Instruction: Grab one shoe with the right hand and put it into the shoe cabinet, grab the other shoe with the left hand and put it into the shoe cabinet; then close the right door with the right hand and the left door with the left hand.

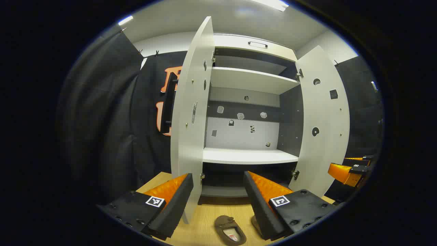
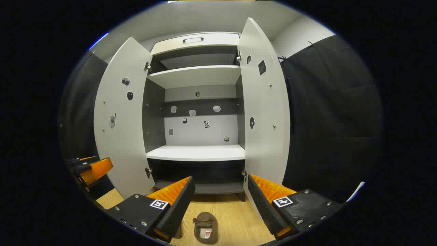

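A tall pale shoe cabinet (image 2: 199, 152) stands straight ahead at 12 o'clock, both doors swung wide: the left door (image 2: 119, 123) and right door (image 2: 263, 112) frame bare shelves. Below it runs a light wooden floor (image 2: 235, 218). On the floor, in front of the cabinet, lies a brown shoe (image 2: 205, 227), its long axis pointing toward the cabinet, opening upward. In the right gripper view it sits at 6 o'clock, just below and between the spread fingers of the right tool (image 2: 220, 201), which is open and empty. In the left gripper view the shoe (image 1: 230, 229) lies likewise low between the fingers of the left tool (image 1: 218, 200), also open and empty. A second shoe peeks from behind a finger. The right tool seems squarest to the shoe, so a short drop forward should reach it.
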`<state>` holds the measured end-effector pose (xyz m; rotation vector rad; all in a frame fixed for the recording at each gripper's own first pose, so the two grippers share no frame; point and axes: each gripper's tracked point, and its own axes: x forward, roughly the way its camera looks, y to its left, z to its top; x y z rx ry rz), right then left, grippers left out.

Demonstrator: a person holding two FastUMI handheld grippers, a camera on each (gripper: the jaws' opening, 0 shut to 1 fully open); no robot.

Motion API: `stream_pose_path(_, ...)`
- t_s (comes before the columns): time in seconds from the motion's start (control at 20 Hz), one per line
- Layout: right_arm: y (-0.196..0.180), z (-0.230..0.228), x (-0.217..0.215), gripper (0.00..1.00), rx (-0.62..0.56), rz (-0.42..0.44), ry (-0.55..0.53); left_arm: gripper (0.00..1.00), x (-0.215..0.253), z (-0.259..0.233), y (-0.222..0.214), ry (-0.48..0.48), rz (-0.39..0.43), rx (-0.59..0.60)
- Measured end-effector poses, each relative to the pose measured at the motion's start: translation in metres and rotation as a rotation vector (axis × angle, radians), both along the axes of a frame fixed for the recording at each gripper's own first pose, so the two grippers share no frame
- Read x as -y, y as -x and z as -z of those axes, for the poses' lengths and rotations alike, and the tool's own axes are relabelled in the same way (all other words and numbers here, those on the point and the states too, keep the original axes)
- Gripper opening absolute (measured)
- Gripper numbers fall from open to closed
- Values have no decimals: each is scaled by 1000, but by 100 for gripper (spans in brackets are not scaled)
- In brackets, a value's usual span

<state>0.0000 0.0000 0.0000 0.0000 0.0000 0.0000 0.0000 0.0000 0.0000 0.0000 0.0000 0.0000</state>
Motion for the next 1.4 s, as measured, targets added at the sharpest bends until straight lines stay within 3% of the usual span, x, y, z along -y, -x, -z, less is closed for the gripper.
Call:
stream_pose_path(0.8,-19,32,-14,96,-54,-28,15,96,-17,13,-12,3,-19,-22)
stream_pose_path(1.25,-36,134,-17,95,-250,-43,7,97,-29,18,-10,-2,-42,-30)
stream_pose_path(1.4,-42,182,-18,88,-344,-47,-2,97,-35,19,-11,2,-57,-35)
